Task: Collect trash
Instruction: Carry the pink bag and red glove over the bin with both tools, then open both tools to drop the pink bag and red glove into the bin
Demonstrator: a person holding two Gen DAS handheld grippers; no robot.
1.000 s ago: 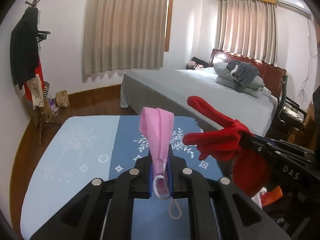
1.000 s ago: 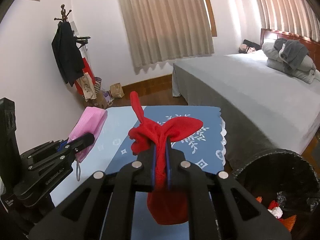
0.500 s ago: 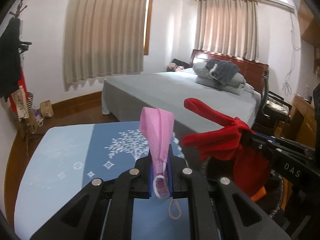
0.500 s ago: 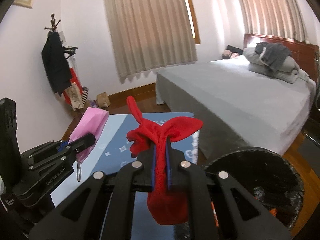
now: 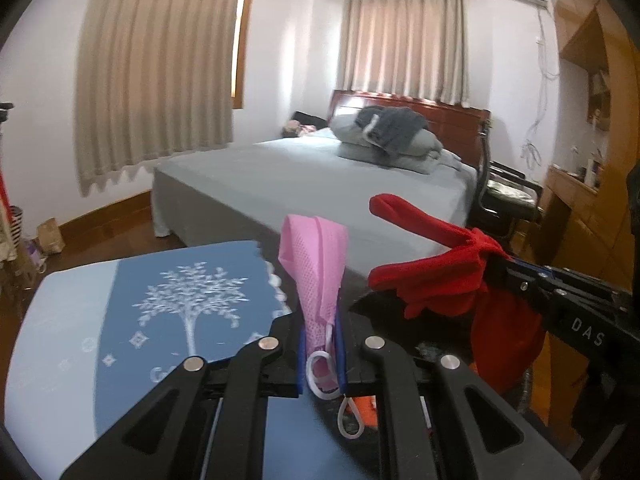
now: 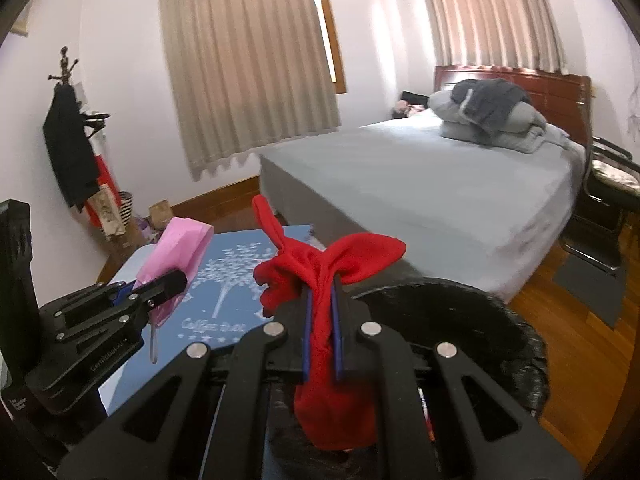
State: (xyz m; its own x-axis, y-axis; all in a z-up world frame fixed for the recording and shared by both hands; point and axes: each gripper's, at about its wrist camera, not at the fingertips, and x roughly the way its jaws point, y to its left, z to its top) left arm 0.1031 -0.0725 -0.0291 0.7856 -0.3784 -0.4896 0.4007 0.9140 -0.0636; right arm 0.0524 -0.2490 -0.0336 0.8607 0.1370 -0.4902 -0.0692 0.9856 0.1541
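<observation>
My left gripper (image 5: pixel 320 336) is shut on a pink face mask (image 5: pixel 316 264), whose white ear loop dangles below the jaws. In the right wrist view the same left gripper (image 6: pixel 168 284) and pink face mask (image 6: pixel 180 252) sit at the left. My right gripper (image 6: pixel 320 300) is shut on a knotted red plastic bag (image 6: pixel 320 264), which hangs over a black-lined trash bin (image 6: pixel 460 312). The left wrist view shows the red bag (image 5: pixel 452 280) at the right gripper's tip (image 5: pixel 496 264), with the bin (image 5: pixel 380 304) partly hidden below.
A table with a blue tree-print cloth (image 5: pixel 120 320) lies to the left. A grey bed (image 6: pixel 420 184) fills the room behind, with a chair (image 6: pixel 608 208) beside it. A coat stand (image 6: pixel 72 140) with bags stands by the left wall.
Both grippers have swung right, off the blue table toward the bin. The table has slid left in both views and the bin now lies under the red bag.
</observation>
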